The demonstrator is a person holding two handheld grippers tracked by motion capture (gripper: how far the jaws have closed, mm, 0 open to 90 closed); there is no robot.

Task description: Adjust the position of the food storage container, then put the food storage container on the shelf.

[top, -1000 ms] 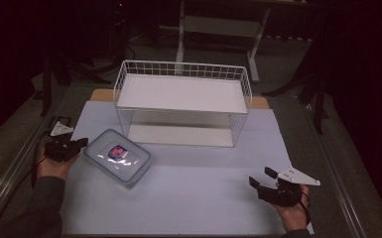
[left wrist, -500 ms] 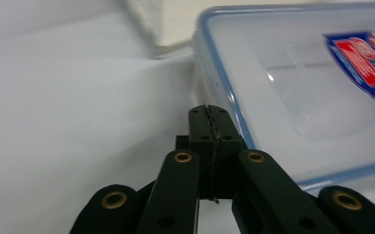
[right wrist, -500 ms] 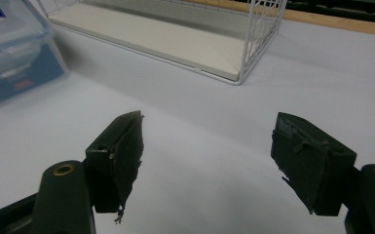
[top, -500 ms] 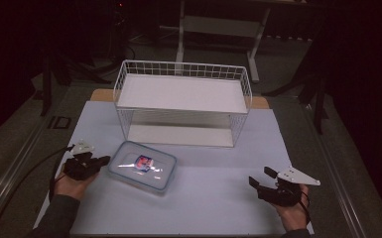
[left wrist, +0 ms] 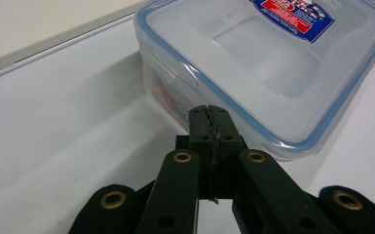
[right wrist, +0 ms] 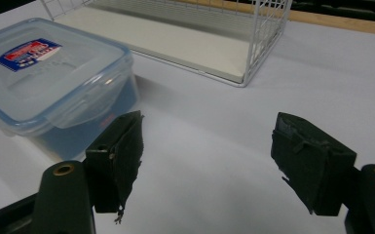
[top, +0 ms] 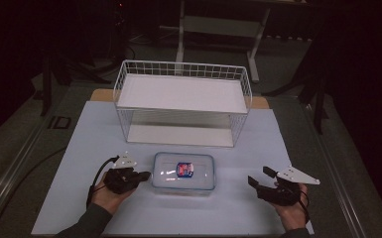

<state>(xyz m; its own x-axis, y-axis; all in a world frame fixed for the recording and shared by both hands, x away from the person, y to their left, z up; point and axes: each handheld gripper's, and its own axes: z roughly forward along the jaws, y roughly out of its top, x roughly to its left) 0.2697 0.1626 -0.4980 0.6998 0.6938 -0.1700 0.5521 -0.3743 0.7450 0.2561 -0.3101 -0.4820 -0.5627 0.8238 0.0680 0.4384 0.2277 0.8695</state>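
A clear plastic food box (top: 183, 172) with a blue-rimmed lid and a red and blue label lies flat on the white mat, in front of the wire rack. My left gripper (top: 146, 174) is shut with nothing between its jaws. In the left gripper view its closed tips (left wrist: 208, 114) sit right at the box's (left wrist: 272, 63) side wall. My right gripper (top: 259, 176) rests on the mat to the right of the box, open and empty. The right gripper view shows its jaws (right wrist: 207, 131) standing wide apart, with the box (right wrist: 44, 78) off to their left.
A white wire rack (top: 183, 94) with two white shelves stands at the back of the mat, its lower shelf (right wrist: 175, 39) close behind the box. The mat (top: 79, 148) lies on a dark table whose edges run just outside it.
My left gripper has swept to the right and nearer the front edge, and the box has slid along ahead of it to the mat's middle, turning square to the rack. The right gripper stayed put.
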